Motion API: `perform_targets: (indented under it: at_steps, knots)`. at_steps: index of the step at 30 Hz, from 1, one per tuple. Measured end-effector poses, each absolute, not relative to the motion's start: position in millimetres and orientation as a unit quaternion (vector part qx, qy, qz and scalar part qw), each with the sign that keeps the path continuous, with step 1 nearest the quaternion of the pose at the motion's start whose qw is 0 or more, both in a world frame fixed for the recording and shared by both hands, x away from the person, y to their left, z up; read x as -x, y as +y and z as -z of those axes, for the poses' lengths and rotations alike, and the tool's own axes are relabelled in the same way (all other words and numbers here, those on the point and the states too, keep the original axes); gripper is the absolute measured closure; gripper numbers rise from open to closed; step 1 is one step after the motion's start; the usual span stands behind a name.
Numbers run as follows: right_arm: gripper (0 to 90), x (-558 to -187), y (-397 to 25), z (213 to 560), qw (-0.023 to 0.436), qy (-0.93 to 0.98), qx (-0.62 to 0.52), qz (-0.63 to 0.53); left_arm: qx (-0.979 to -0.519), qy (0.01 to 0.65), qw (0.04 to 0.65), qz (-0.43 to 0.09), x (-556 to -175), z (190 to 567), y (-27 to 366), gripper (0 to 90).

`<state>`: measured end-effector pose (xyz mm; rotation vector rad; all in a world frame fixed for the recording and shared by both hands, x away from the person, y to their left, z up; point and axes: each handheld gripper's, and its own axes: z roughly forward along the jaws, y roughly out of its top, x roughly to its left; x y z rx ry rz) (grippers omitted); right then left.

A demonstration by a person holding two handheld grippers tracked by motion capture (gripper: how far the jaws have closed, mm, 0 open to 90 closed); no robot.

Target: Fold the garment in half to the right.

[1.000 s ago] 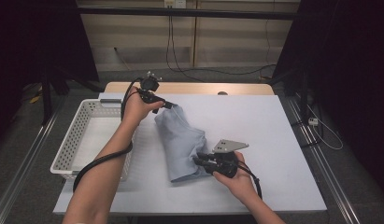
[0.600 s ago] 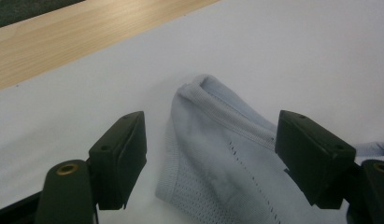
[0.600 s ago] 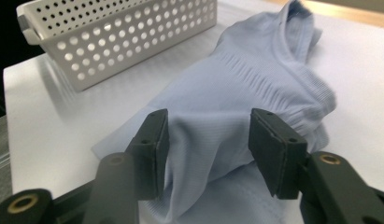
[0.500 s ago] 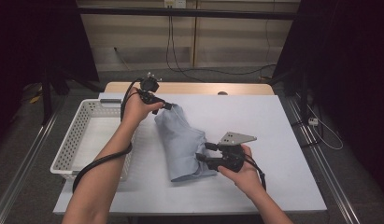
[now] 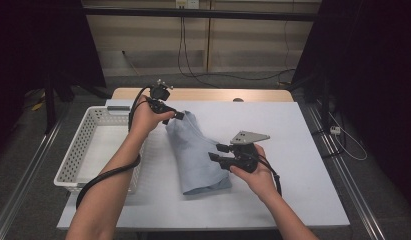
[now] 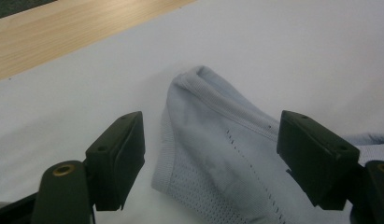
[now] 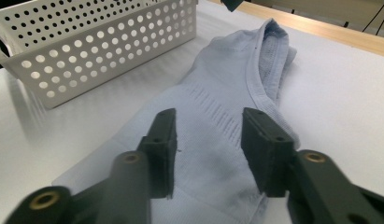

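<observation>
**Two open tools at a folded light-blue garment**

Folded light-blue garment (image 5: 198,152) lying flat on the white tabletop (image 5: 303,130), long and narrow, running from the far middle toward the near edge, just beside the white basket (image 5: 80,150) on its left.

Left tool (image 5: 173,114) held at the far end of the garment, forearm stretched forward from the bottom left, wrist bent so that the tool points right and slightly down. Jaws wide apart in the left tool view, standing on either side of the ribbed edge of the cloth, gripping nothing. Cable hanging in a loop under the forearm.

Right tool (image 5: 218,152) held low near the middle of the right edge of the garment, hand (image 5: 253,167) wrapped around the handle, pointing left across the cloth. Jaws moderately open above the fabric, nothing between them. Contact with the cloth cannot be told. Grey plate on top facing up.
</observation>
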<state>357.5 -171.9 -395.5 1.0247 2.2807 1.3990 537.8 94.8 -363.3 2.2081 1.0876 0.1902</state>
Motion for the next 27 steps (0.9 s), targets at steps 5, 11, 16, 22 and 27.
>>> perform_targets:
  at_steps: [5,11,16,22,27]
  knots:
    - [77.4,-359,-171,407,0.120,0.798,-0.354,-0.473,-0.846,0.413,0.329,-0.070,-535,363,96,23.4]
    - [83.2,-357,-177,421,0.119,0.808,-0.360,-0.451,-0.847,0.410,0.329,-0.076,-533,364,95,23.2]
    - [83.1,-354,-180,430,0.121,0.814,-0.361,-0.439,-0.847,0.409,0.332,-0.067,-530,368,92,23.2]
    - [80.6,-353,-181,441,0.120,0.818,-0.365,-0.428,-0.849,0.407,0.332,-0.062,-527,372,92,22.4]
    - [70.6,-353,-183,443,0.122,0.818,-0.371,-0.422,-0.849,0.405,0.333,-0.064,-525,371,94,22.0]
